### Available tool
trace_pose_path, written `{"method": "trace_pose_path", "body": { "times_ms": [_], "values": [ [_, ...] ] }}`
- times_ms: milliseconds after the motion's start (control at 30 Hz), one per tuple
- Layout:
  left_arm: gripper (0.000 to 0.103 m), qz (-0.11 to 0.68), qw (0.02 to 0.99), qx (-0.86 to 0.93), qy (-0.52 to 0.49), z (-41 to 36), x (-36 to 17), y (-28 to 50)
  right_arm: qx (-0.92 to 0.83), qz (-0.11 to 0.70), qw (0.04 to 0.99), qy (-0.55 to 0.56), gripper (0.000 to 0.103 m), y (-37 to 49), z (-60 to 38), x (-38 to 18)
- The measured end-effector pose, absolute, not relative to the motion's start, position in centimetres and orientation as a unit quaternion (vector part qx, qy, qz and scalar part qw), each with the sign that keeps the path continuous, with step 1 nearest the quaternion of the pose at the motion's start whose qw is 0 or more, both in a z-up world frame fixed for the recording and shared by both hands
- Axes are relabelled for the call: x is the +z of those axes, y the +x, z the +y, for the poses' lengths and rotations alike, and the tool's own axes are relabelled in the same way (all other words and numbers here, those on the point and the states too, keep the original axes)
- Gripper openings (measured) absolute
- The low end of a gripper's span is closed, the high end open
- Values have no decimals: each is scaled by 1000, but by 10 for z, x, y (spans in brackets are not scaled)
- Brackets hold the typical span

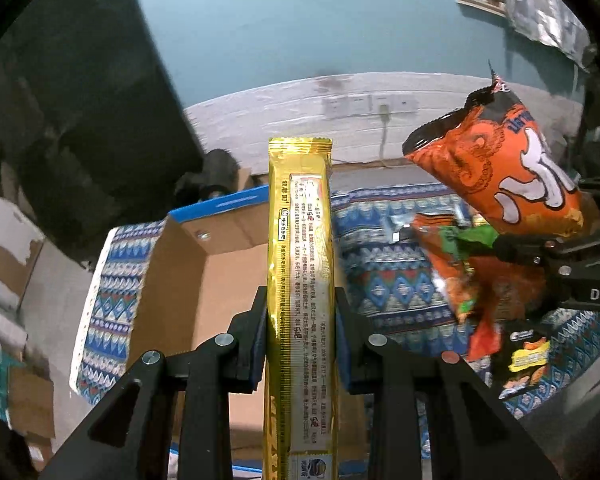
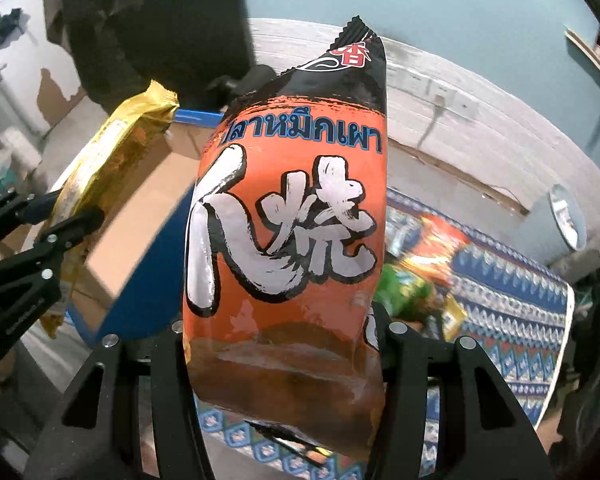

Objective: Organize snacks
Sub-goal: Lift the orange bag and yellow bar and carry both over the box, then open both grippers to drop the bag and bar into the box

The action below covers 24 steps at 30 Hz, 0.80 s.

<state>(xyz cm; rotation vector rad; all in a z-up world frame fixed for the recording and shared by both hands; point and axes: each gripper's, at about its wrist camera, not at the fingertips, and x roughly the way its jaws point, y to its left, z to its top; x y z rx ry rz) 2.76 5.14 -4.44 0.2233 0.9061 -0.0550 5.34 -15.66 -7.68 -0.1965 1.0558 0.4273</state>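
Note:
My left gripper [image 1: 300, 300] is shut on a long gold snack packet [image 1: 300, 280] and holds it upright above an open cardboard box [image 1: 220, 264]. The packet also shows in the right wrist view [image 2: 112, 160], held over the box [image 2: 140, 216]. My right gripper [image 2: 284, 328] is shut on an orange and black snack bag [image 2: 288, 220] and holds it in the air over the patterned cloth. The bag also shows in the left wrist view [image 1: 500, 160], with the right gripper [image 1: 512, 246] below it.
Several loose snack packs [image 1: 460, 280] lie on a blue patterned cloth [image 1: 396, 288] right of the box. They show in the right wrist view [image 2: 424, 264] too. A white wall base with sockets [image 1: 364, 104] runs behind. A grey round object [image 2: 566, 216] stands at the right.

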Motion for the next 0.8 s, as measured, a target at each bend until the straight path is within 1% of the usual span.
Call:
{"method": "trace_pose_path", "body": {
  "times_ms": [467, 800],
  "values": [
    [29, 465, 882, 37, 66, 124, -69, 40, 256, 501, 819, -115, 52, 71, -65, -84],
    [29, 502, 862, 65, 38, 153, -95, 47, 273, 522, 797, -133, 52, 80, -13, -106]
  ]
}}
